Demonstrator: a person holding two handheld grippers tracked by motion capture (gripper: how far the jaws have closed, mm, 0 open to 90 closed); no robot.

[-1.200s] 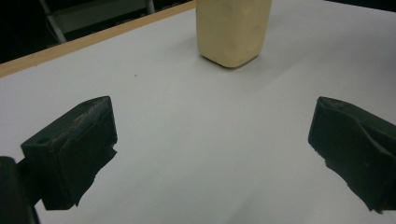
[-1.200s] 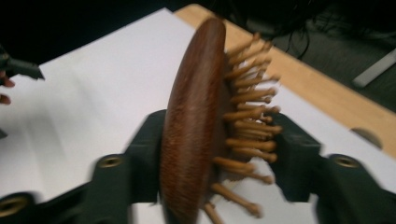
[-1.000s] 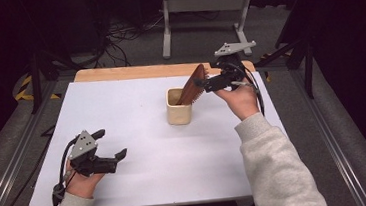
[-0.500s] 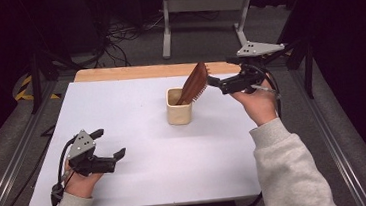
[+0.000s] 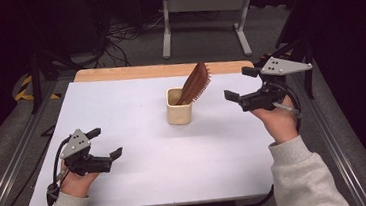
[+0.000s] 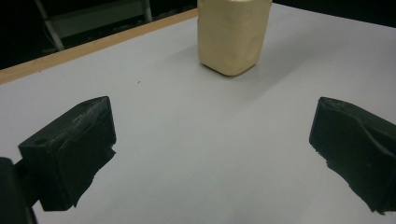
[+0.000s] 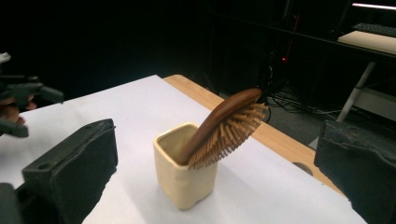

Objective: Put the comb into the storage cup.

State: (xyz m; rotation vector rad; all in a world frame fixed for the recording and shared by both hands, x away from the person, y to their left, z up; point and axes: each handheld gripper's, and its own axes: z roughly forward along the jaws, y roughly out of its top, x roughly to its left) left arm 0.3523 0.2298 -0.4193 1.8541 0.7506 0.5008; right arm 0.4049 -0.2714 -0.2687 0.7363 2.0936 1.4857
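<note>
From the high view, the lower end of the brown wooden hairbrush (image 5: pixel 196 83) is hidden inside the cream square cup (image 5: pixel 179 113), so its handle cannot be seen. The cup stands near the middle of the white table top (image 5: pixel 140 152), a little toward the far edge, and the brush is the one thing seen in it. Its long axis leans up and to the right, with the head above the rim and the bristles facing right. The right gripper (image 5: pixel 240 84) is released, jaws wide apart, just to the right of the brush and apart from it. The left gripper (image 5: pixel 105 142) is also released, low at the near left of the table, well apart from the cup. In the left gripper view, the cup (image 6: pixel 233 35) is cut off at the top edge, so its contents are not visible. In the right gripper view, the brush (image 7: pixel 225 127) leans to the right out of the cup (image 7: pixel 185 173), bristles facing down and right, and the other gripper (image 7: pixel 21 100) is blurred at the left edge.
</note>
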